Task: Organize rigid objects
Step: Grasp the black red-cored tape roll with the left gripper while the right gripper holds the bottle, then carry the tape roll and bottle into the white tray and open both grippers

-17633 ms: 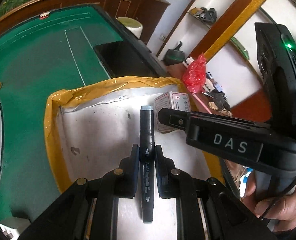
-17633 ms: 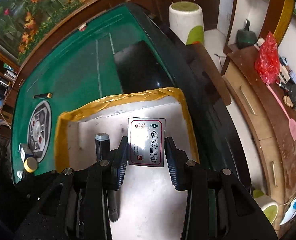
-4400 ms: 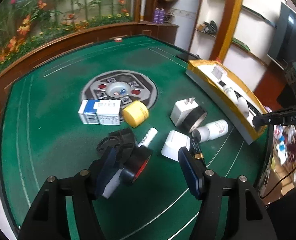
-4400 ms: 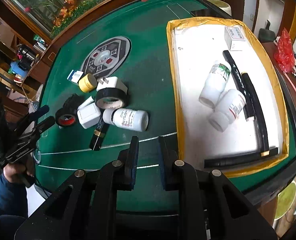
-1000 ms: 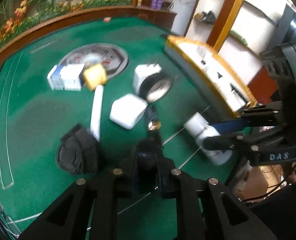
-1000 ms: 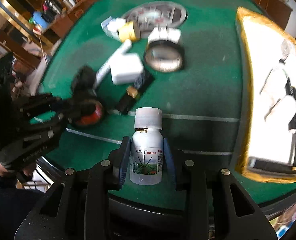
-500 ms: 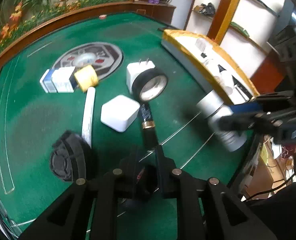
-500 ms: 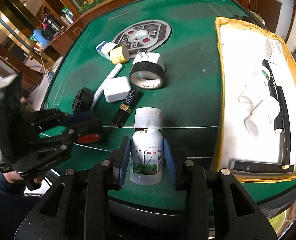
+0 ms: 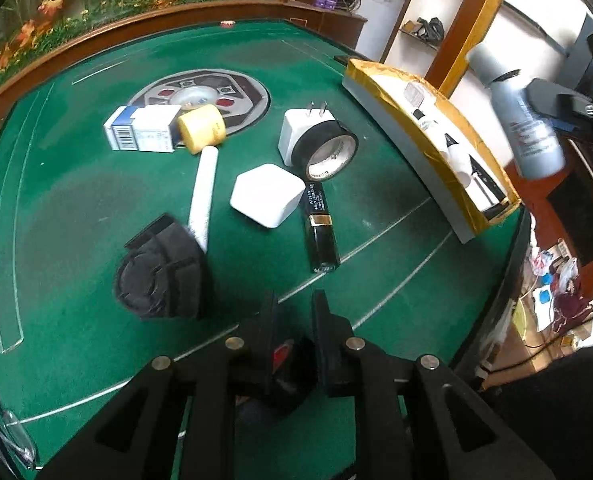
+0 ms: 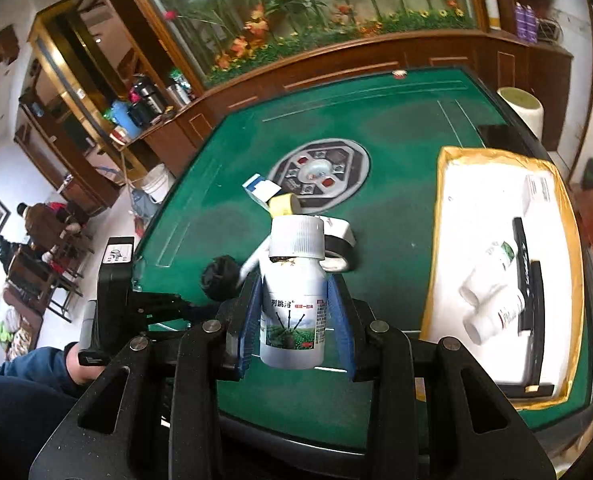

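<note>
Blur softens the white bottle [image 9: 524,120] where your right gripper [image 10: 296,312] carries it above the yellow-edged tray [image 9: 452,216]; close up, its blue pads clamp the label. Your left gripper [image 9: 292,320] is nearly closed on a black roll with a red core [image 9: 284,364], mostly hidden behind the fingers.

Flower mural [image 10: 336,4], wooden cabinets [image 10: 68,92], white wall shelves [image 9: 424,28]

Bright daylight, soft shadows, fisheye-bent edges, slight motion blur.
</note>
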`<move>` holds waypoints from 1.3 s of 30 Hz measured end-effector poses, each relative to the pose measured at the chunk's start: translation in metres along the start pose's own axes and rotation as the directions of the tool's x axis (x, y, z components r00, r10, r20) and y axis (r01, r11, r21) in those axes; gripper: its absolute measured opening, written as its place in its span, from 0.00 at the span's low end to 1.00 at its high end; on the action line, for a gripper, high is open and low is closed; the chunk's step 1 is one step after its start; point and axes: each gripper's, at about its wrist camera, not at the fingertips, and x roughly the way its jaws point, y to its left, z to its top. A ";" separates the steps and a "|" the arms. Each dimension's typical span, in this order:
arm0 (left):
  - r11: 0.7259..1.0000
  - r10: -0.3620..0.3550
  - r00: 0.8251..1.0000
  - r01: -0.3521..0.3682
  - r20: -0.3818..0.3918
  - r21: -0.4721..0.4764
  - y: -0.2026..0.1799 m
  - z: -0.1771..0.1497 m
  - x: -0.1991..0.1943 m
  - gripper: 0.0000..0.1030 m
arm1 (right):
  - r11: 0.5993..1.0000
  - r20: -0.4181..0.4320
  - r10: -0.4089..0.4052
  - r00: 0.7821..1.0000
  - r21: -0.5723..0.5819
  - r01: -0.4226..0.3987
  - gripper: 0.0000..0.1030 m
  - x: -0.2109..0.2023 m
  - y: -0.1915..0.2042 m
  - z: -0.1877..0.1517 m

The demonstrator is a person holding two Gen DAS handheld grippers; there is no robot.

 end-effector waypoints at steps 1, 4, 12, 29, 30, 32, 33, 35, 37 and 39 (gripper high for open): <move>1.000 -0.005 1.000 0.005 0.006 -0.002 0.001 -0.002 -0.005 0.16 | 1.000 -0.001 -0.001 1.000 -0.009 0.001 0.32 0.002 0.002 0.000; 0.999 -0.043 0.999 0.044 0.026 -0.014 0.004 -0.013 -0.020 0.19 | 1.000 -0.022 0.013 1.000 -0.010 -0.013 0.32 0.009 0.004 -0.001; 0.994 0.011 0.996 -0.001 0.091 -0.112 0.011 -0.035 -0.042 0.71 | 0.998 -0.056 0.048 0.997 -0.033 -0.050 0.32 0.021 0.009 0.002; 1.000 0.028 0.995 -0.027 -0.098 0.008 -0.009 -0.061 -0.017 0.73 | 0.993 -0.111 0.085 0.990 -0.074 -0.093 0.32 0.036 0.018 0.000; 1.000 0.025 0.994 -0.025 -0.106 0.001 -0.007 -0.065 -0.015 0.73 | 0.993 -0.111 0.085 0.990 -0.074 -0.093 0.32 0.035 0.017 0.000; 1.000 0.024 0.992 -0.025 -0.120 -0.004 -0.006 -0.068 -0.009 0.73 | 0.993 -0.113 0.087 0.990 -0.068 -0.095 0.32 0.035 0.015 -0.001; 1.000 0.030 0.992 -0.030 -0.120 0.003 -0.007 -0.070 -0.004 0.73 | 0.994 -0.114 0.085 0.990 -0.065 -0.093 0.32 0.035 0.015 -0.001; 0.995 0.091 0.990 -0.086 -0.111 0.048 -0.015 -0.071 0.002 0.69 | 0.994 -0.117 0.086 0.989 -0.064 -0.094 0.32 0.035 0.014 -0.003; 0.987 0.147 0.984 -0.140 -0.101 0.078 -0.019 -0.067 0.007 0.60 | 0.994 -0.117 0.085 0.990 -0.066 -0.093 0.32 0.034 0.014 -0.004; 0.985 0.158 0.984 -0.152 -0.082 0.080 -0.021 -0.064 0.009 0.60 | 0.994 -0.111 0.085 0.990 -0.064 -0.092 0.32 0.033 0.014 -0.004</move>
